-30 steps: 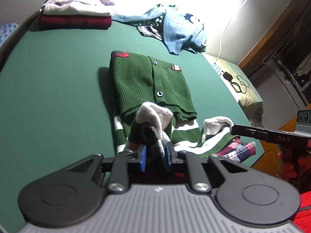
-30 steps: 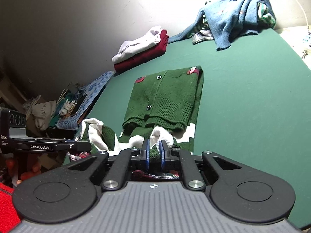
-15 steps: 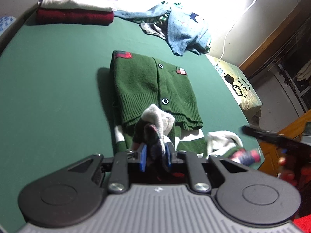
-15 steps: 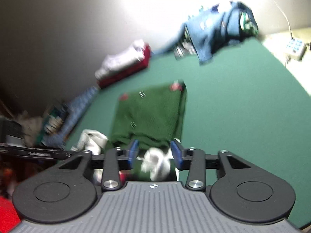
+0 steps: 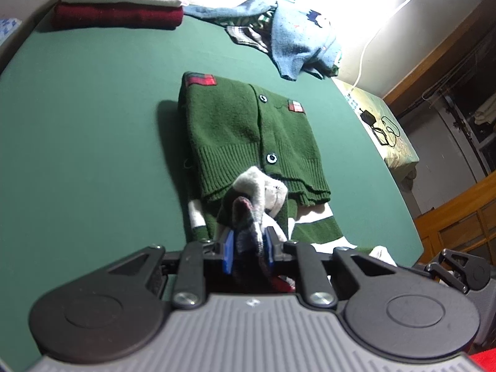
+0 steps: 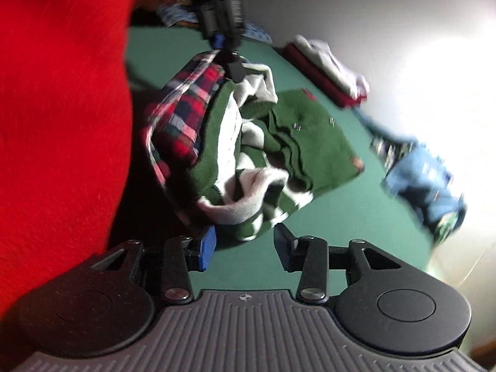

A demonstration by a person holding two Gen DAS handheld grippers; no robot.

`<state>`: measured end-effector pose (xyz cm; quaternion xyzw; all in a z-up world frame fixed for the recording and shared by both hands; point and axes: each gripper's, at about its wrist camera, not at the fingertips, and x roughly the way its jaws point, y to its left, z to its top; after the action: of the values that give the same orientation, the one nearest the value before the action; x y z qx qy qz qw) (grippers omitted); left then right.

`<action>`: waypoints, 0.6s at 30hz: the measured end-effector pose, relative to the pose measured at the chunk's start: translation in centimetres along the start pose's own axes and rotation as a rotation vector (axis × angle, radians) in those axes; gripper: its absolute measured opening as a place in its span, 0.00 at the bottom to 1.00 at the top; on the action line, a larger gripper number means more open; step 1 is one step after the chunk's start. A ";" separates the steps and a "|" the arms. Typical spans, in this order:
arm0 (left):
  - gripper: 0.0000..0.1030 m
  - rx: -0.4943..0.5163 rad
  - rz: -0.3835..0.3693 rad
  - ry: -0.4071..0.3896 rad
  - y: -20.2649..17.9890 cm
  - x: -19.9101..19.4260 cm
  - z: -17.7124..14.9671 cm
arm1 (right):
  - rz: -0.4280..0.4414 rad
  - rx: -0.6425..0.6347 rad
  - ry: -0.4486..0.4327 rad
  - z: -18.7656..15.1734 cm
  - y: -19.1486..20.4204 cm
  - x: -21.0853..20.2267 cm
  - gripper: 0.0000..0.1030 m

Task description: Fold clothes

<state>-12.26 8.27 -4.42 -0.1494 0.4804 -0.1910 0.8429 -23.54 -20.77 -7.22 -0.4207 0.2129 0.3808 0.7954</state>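
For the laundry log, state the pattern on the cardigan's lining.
The cardigan's lining is a red, navy and white plaid check, clearest in the right wrist view.

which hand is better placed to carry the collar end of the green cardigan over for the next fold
Left. The left tool is shut on the collar end of the green cardigan. The right tool is opening, nothing between its pads, beside the bunched cloth.

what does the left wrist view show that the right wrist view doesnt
Only the left wrist view: a charger with its cable on the side surface, and wooden furniture.
Only the right wrist view: a red sleeve, and the cardigan's plaid lining hanging from the left gripper.
Both: the green cardigan, the folded stack, the blue sweater, the green table.
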 end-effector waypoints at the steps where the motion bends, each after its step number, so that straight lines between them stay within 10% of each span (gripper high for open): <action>1: 0.15 0.000 0.008 -0.003 -0.2 0.0 0.0 | 0.005 -0.052 -0.003 -0.1 0.1 0.2 0.50; 10: 0.19 -0.071 0.077 -0.044 -1.0 -0.3 -0.2 | 0.179 -0.111 -0.129 -0.6 -2.6 1.9 0.48; 14: 0.20 -0.100 0.113 -0.061 -1.2 -0.8 -0.4 | 0.285 0.085 -0.175 -0.1 -5.5 3.9 0.13; 18: 0.21 -0.110 0.147 -0.093 -1.4 -1.2 -0.6 | 0.352 0.427 -0.196 -0.8 -9.4 4.5 0.12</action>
<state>-13.58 7.53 -3.18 -0.1684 0.4604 -0.0949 0.8664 -13.37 -22.86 -5.81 -0.1616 0.2802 0.4984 0.8044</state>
